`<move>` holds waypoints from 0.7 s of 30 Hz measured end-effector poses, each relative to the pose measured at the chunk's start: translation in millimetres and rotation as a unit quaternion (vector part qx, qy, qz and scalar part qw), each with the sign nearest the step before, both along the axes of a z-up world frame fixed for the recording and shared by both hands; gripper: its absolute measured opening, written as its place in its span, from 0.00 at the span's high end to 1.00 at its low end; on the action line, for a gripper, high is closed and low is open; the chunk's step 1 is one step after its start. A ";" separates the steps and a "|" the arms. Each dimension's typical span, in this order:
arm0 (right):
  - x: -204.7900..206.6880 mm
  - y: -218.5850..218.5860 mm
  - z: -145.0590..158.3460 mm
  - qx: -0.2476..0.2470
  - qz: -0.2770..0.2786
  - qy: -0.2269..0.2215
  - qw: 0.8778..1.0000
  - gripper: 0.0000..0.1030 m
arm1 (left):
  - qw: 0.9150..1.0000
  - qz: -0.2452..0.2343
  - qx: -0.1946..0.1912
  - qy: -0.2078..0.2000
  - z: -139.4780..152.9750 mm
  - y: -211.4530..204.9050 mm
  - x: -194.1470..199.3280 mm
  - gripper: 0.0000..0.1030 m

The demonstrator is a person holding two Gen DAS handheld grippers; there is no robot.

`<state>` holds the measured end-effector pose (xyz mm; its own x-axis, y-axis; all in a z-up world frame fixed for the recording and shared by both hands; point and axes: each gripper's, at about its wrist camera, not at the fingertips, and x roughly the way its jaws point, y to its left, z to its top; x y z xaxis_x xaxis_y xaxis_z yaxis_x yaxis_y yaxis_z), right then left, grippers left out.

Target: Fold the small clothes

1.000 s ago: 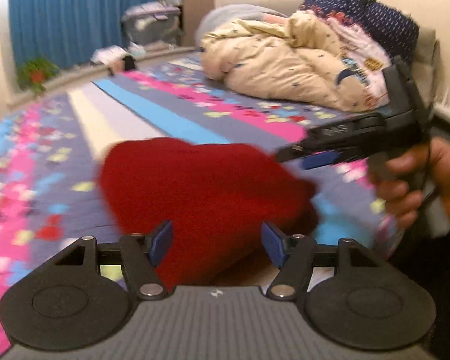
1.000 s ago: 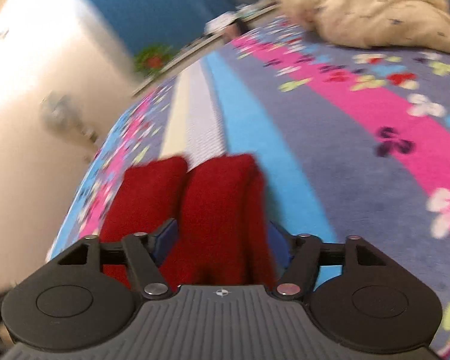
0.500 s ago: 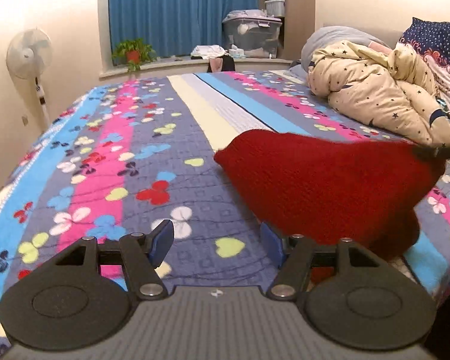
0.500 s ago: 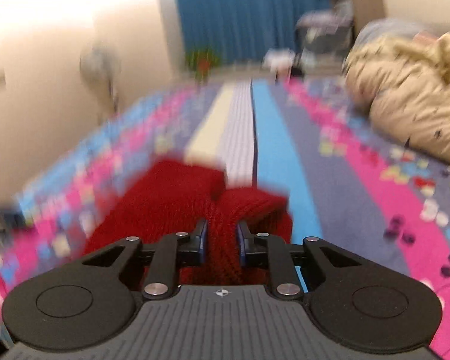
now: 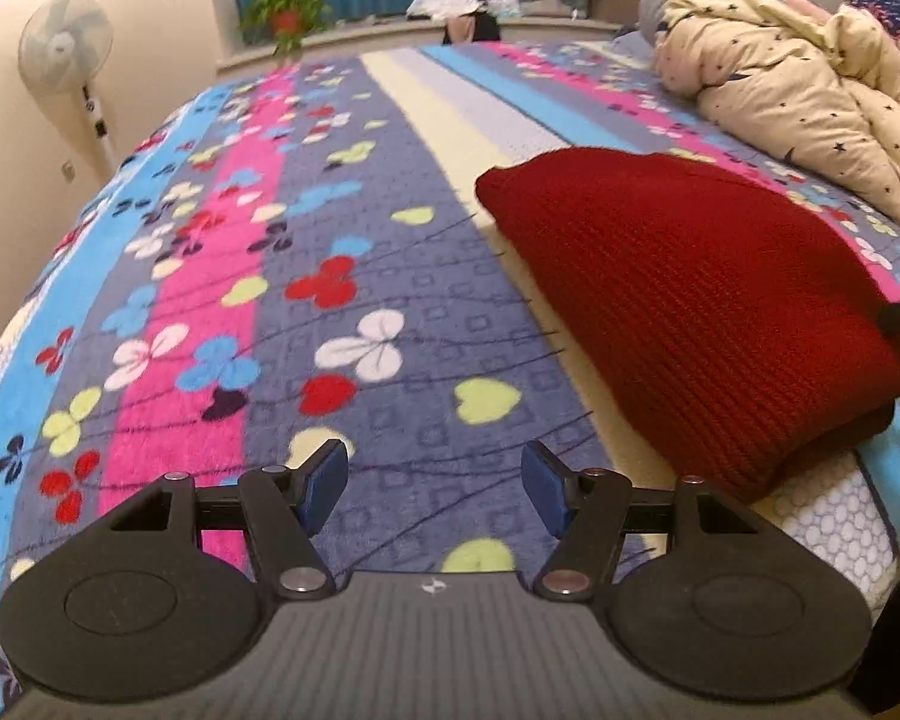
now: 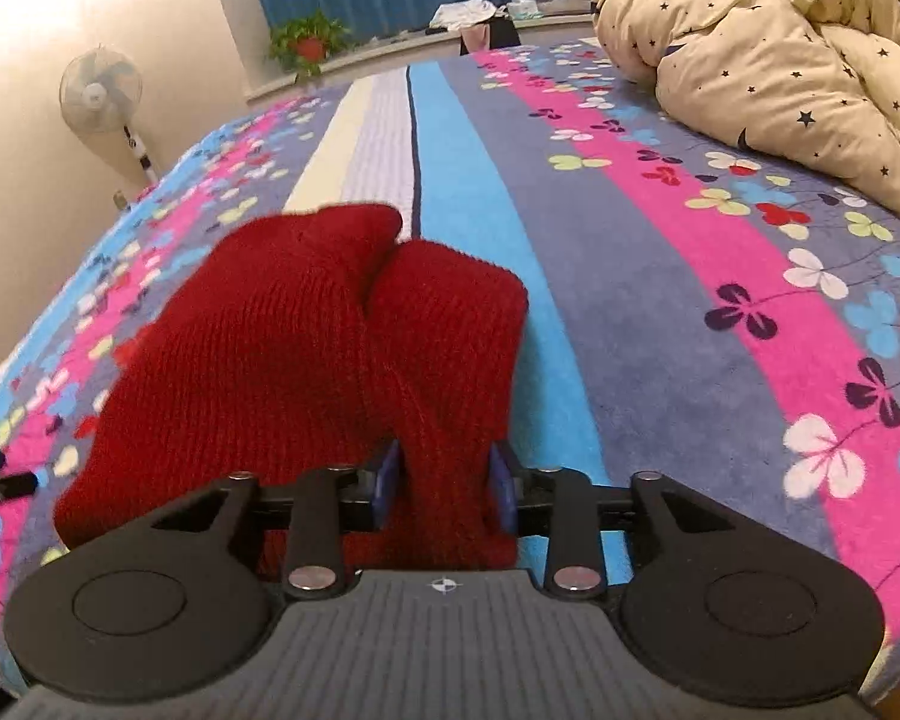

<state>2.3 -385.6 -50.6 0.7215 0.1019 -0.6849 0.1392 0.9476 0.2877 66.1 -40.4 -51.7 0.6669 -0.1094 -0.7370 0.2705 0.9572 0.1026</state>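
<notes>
The red knit (image 6: pixel 306 360) lies folded on the bedspread (image 6: pixel 660 312), at centre-left of the right wrist view and at right of the left wrist view. The right gripper (image 6: pixel 444 483) has just been opening from a tight pinch; a fold of knit still sits between its jaws, touching both pads. The left gripper (image 5: pixel 435 483) stands open and empty over bare bedspread. Step in hand: releasing a completed fold. Next, probably clear the right jaws without dragging the layers.

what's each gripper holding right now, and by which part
Left gripper: nothing. Right gripper, jaws just reopening: a near fold of the red knit garment sits between its pads.
</notes>
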 end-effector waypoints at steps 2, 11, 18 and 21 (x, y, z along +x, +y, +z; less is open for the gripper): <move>1.7 0.4 2.4 0.010 -0.005 -0.016 1.000 0.46 | 1.000 0.003 0.000 0.005 -1.8 1.0 1.4 0.32; 27.8 -6.2 -26.4 0.063 -0.025 0.036 0.997 0.16 | 1.000 -0.004 -0.022 -0.005 1.2 -1.6 3.2 0.23; 34.9 -12.3 -42.2 0.129 -0.049 0.060 0.989 0.11 | 0.991 -0.013 -0.130 -0.015 27.5 -5.6 28.6 0.16; 33.9 -10.5 -43.2 0.134 -0.045 0.060 0.988 0.12 | 0.983 -0.008 -0.184 0.017 26.0 -10.1 54.8 0.07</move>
